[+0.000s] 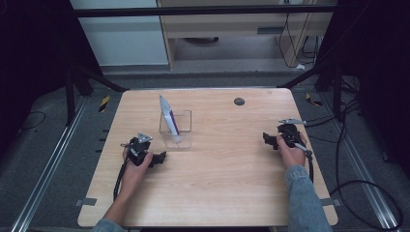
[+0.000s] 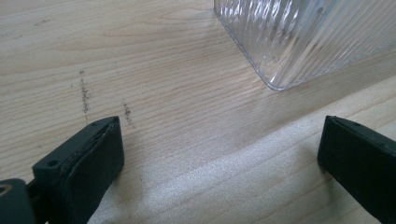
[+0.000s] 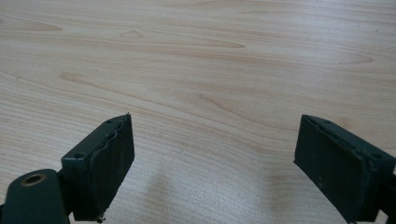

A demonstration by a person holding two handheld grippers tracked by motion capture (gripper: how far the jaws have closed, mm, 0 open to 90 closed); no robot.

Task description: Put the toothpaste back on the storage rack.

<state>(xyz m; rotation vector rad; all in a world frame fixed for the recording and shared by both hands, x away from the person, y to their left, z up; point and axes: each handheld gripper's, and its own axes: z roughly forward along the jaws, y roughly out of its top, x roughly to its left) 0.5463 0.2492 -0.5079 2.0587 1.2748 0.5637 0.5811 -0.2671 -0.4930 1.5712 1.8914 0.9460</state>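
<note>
A clear ribbed plastic box stands near the middle of the wooden table. A white and purple tube-like pack leans upright inside it. My left gripper rests on the table just left of and below the box, jaws wide apart and empty. In the left gripper view the box's ribbed corner lies a short way ahead of my open left gripper. My right gripper lies at the table's right side, pointing left. The right gripper is open over bare wood.
A small dark round disc sits near the table's far edge. Cables trail over the floor on the right. Dark frame bars stand behind the table. Faint dark scuff marks dot the wood ahead of the left gripper.
</note>
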